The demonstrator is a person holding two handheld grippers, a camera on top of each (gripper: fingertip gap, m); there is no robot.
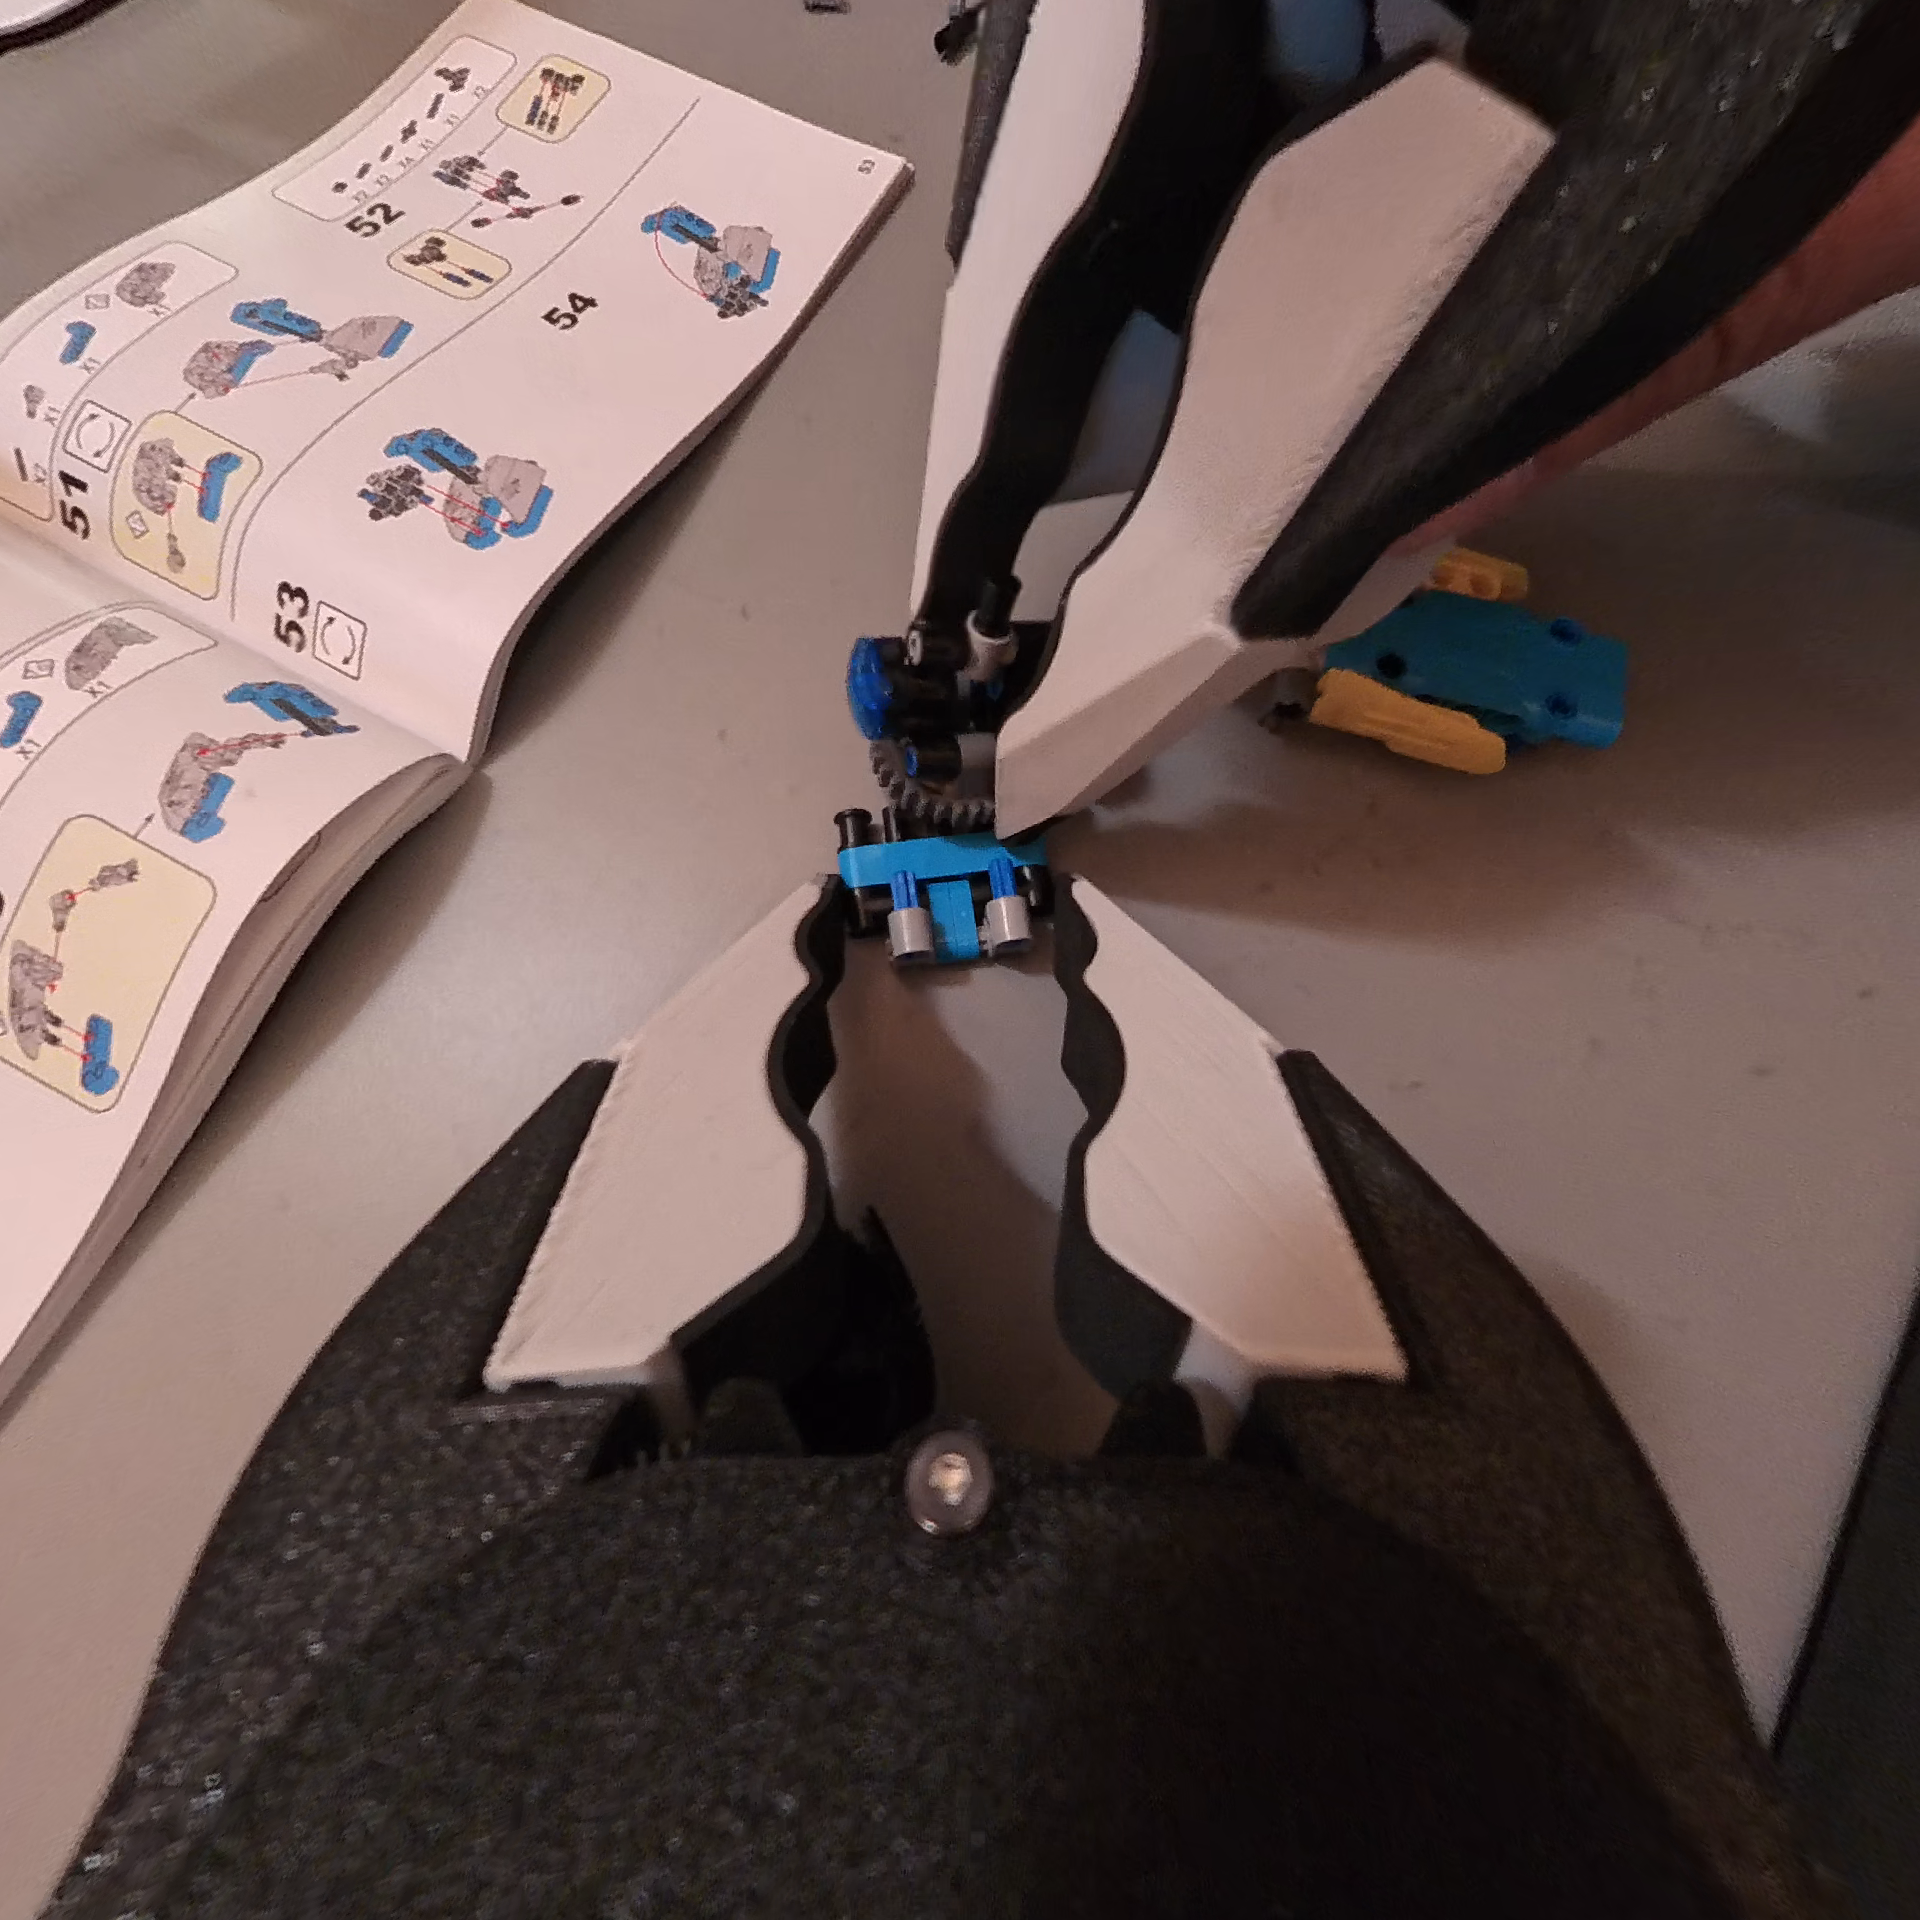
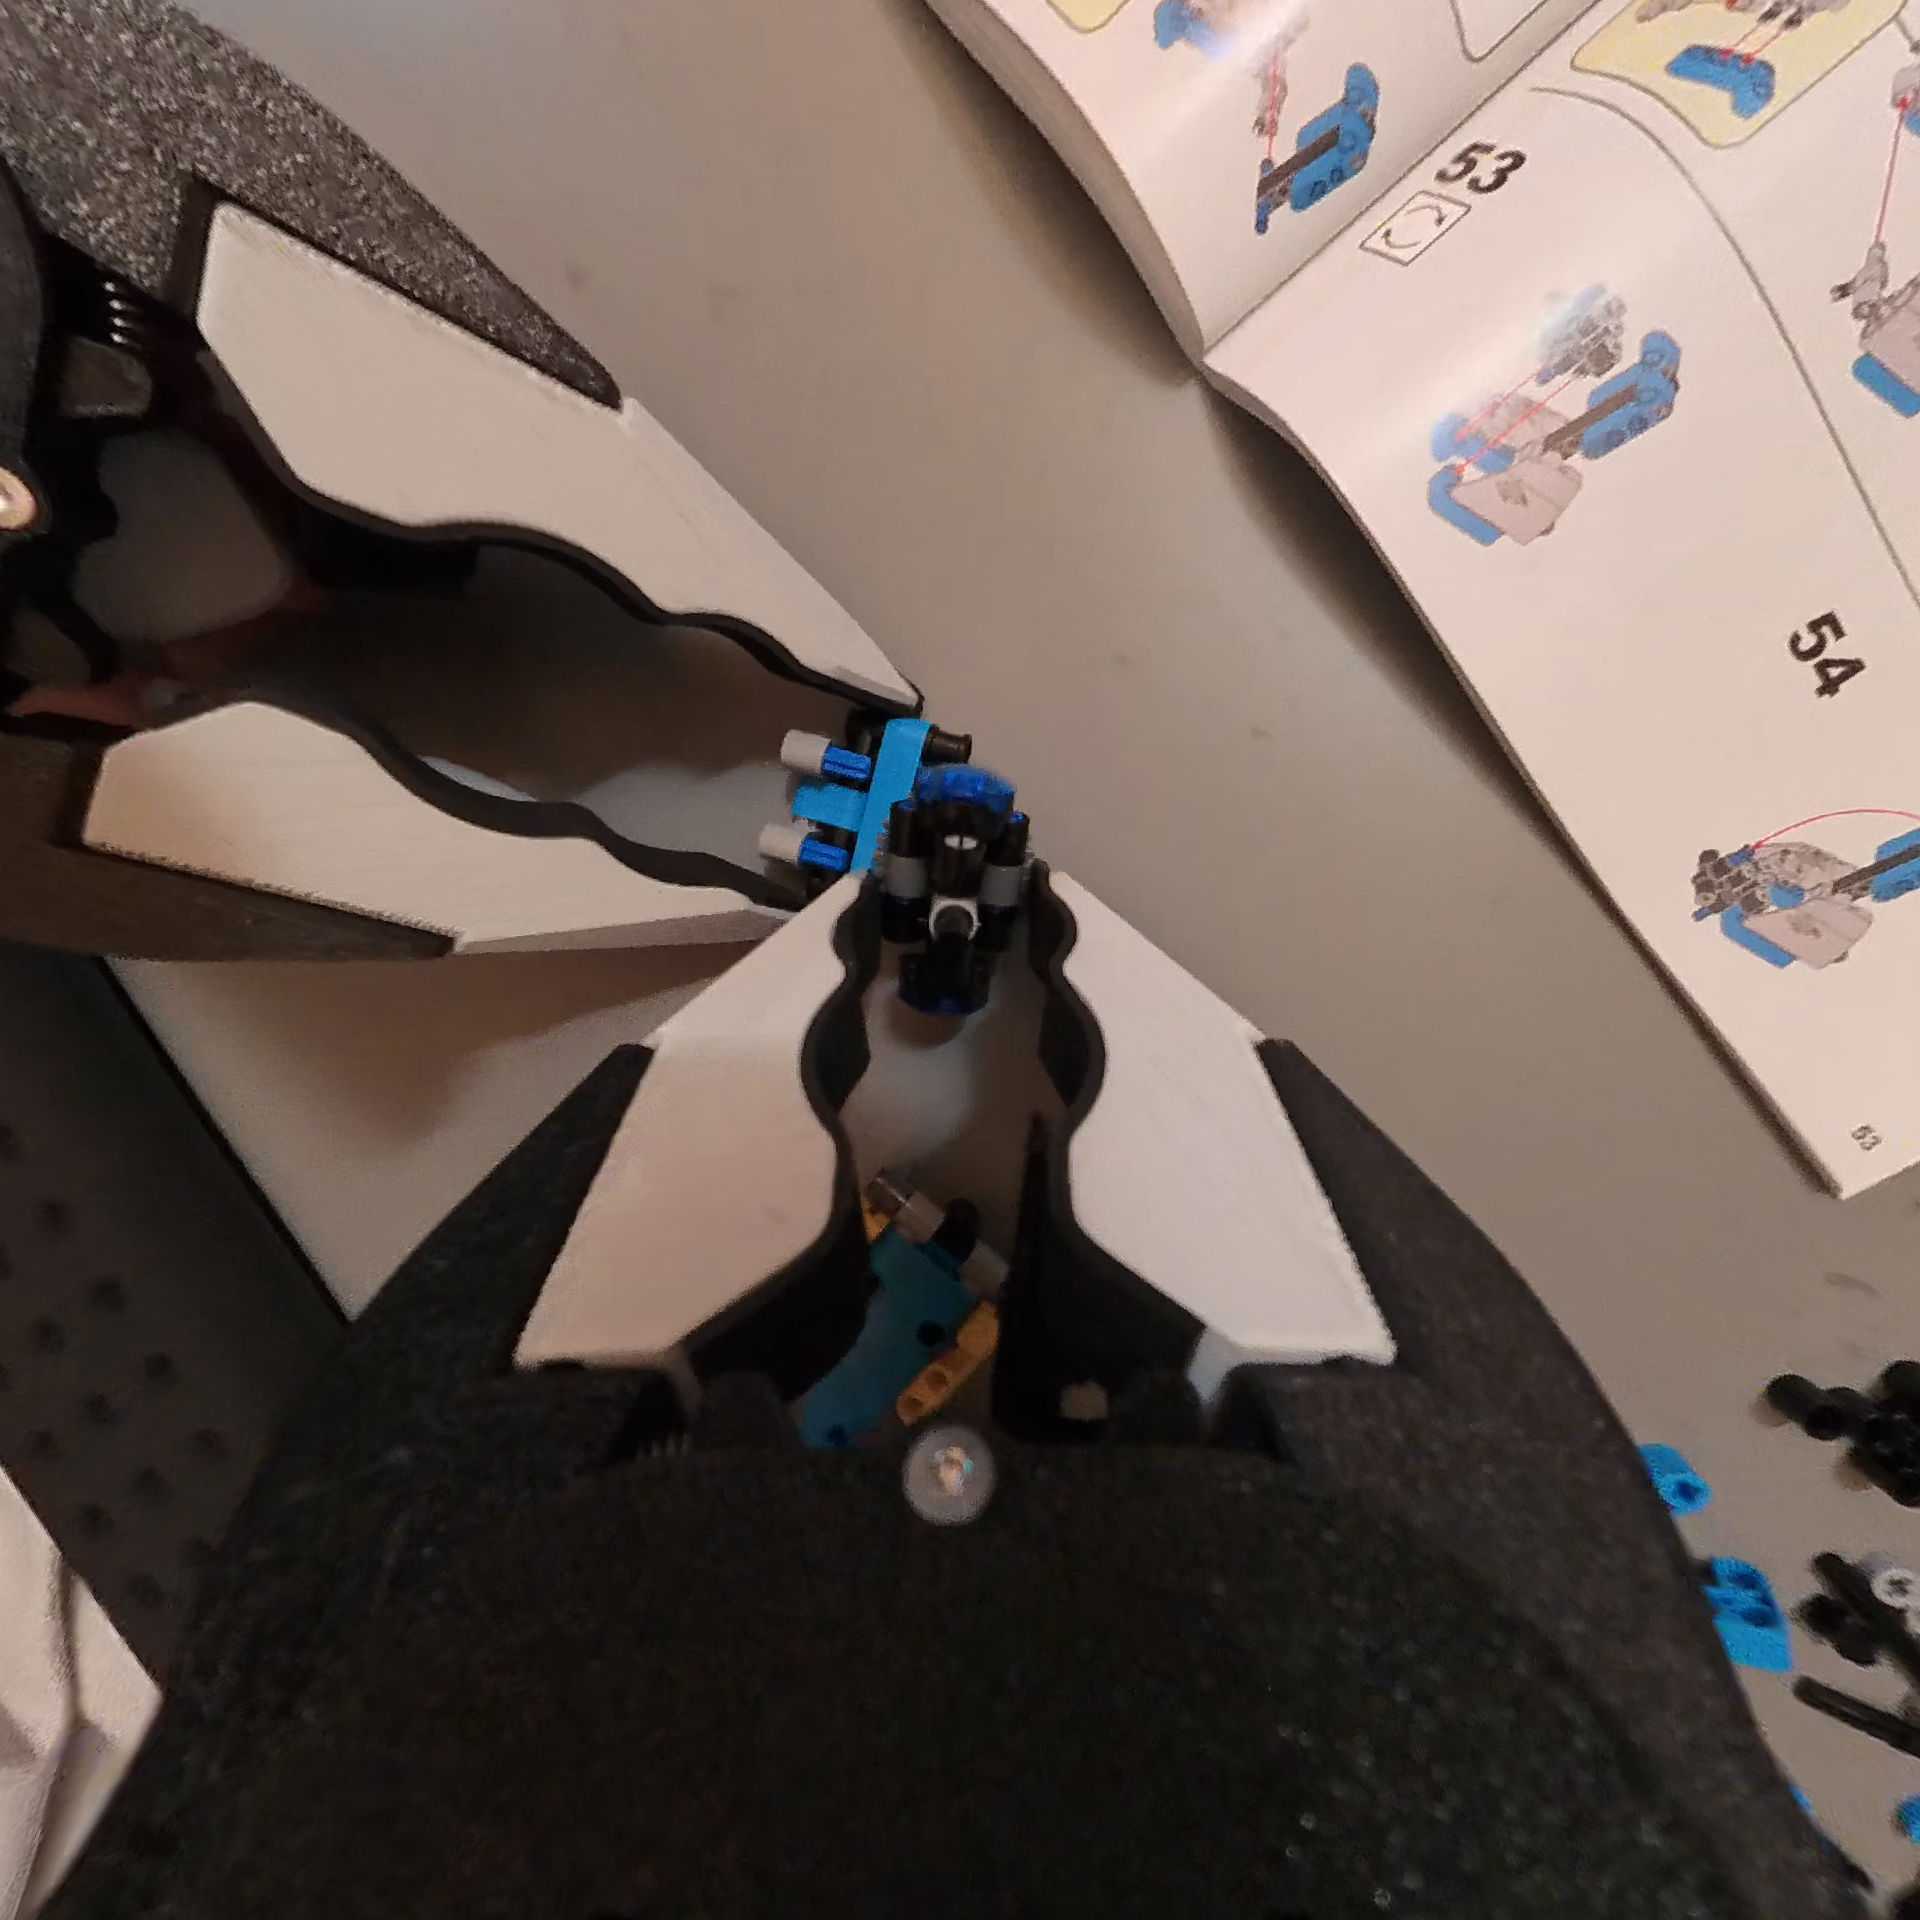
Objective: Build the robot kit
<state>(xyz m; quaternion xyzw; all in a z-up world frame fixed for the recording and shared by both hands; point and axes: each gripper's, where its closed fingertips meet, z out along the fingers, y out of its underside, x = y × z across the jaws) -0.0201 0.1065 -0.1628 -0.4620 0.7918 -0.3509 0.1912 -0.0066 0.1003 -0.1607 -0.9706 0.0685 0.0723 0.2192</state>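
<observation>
left gripper clamps blue assembly; right view adds loose pieces.

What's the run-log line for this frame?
left gripper: shut on blue beam piece | right gripper: shut on black pin cluster | pieces: touching | instruction booklet: open

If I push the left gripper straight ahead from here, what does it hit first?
Likely the right gripper. The left gripper is shut on a blue brick piece, and right beyond it sits the black gear cluster that the right gripper holds. Depth is unclear, but the two pieces look nearly touching.
</observation>
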